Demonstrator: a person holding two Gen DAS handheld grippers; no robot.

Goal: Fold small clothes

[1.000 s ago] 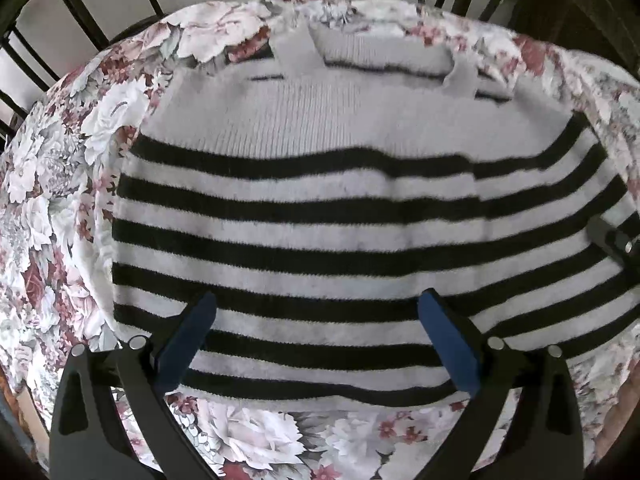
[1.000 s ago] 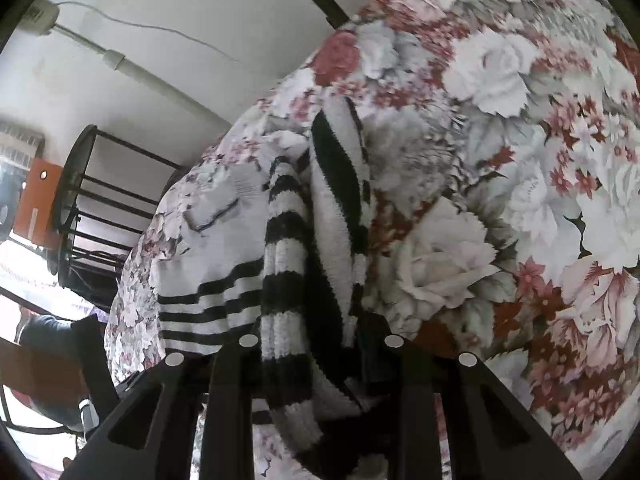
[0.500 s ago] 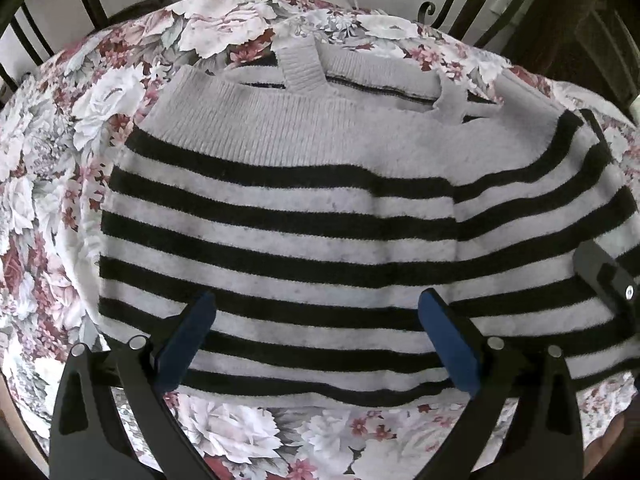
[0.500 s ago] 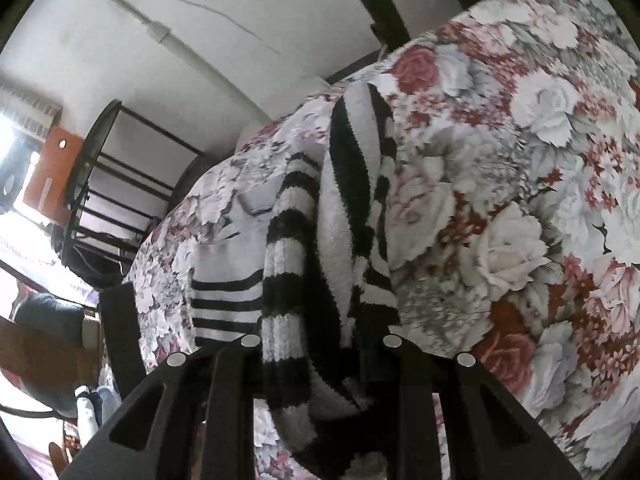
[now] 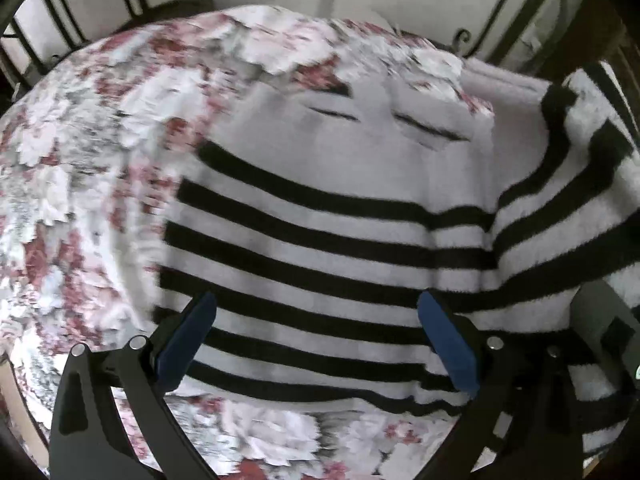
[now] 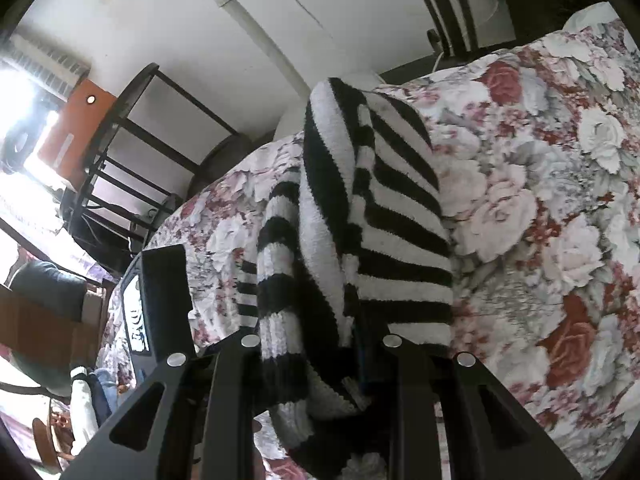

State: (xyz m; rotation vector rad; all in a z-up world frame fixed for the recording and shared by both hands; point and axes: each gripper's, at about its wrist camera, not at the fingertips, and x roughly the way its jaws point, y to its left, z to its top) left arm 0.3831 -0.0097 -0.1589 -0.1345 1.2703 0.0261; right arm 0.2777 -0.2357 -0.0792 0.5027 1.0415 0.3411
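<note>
A small white knit sweater with black stripes [image 5: 328, 216] lies on a floral cloth [image 5: 80, 184], neck end away from me. My left gripper [image 5: 316, 344] is open, its blue pads [image 5: 188, 340] spread just above the sweater's lower hem. My right gripper [image 6: 316, 356] is shut on the sweater's right side [image 6: 320, 248] and holds it lifted and folded over toward the middle. The raised fold shows at the right of the left wrist view [image 5: 580, 184]. The right gripper's body [image 5: 600, 320] shows there too.
The floral cloth [image 6: 540, 208] covers a round table. Black metal chair backs [image 5: 60, 20] stand behind it, and another [image 6: 132, 152] stands to the left. A white wall is behind. The left gripper's body [image 6: 160, 300] shows in the right wrist view.
My right gripper has carried the sweater's right side up and over toward the centre. The left wrist view has shifted, and the sweater now sits further right in it.
</note>
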